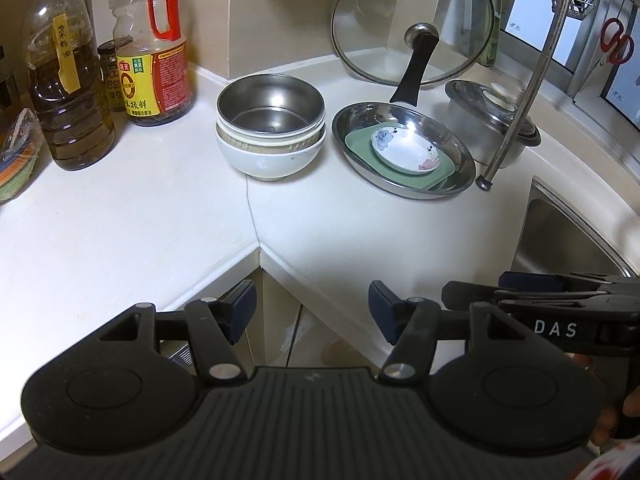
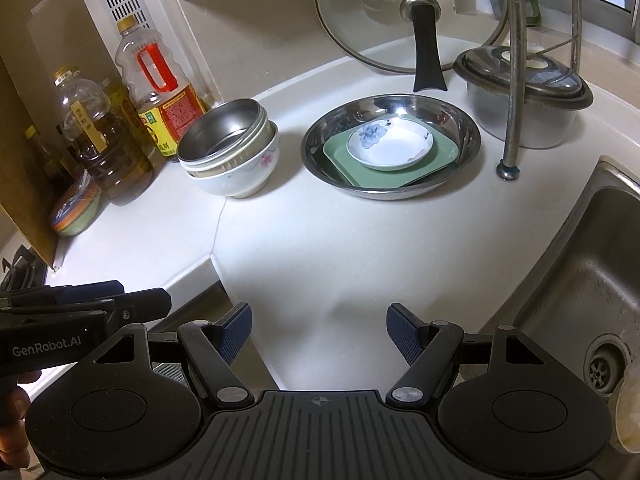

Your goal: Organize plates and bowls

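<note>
A stack of bowls (image 1: 271, 136) stands on the white counter, a steel bowl (image 2: 224, 130) on top and a white bowl (image 2: 240, 178) below. To its right a steel plate (image 1: 404, 148) holds a green square plate (image 1: 400, 160) and a small white flowered dish (image 1: 406, 148); the same plates show in the right wrist view (image 2: 390, 146). My left gripper (image 1: 312, 308) is open and empty near the counter's front corner. My right gripper (image 2: 319, 334) is open and empty over the counter's front, well short of the dishes.
Oil and sauce bottles (image 1: 66, 76) stand at the back left. A glass pan lid (image 1: 414, 20) leans on the wall. A lidded steel pot (image 2: 524, 96) and a rack leg (image 2: 510, 120) stand at the right. The sink (image 2: 584, 280) lies right.
</note>
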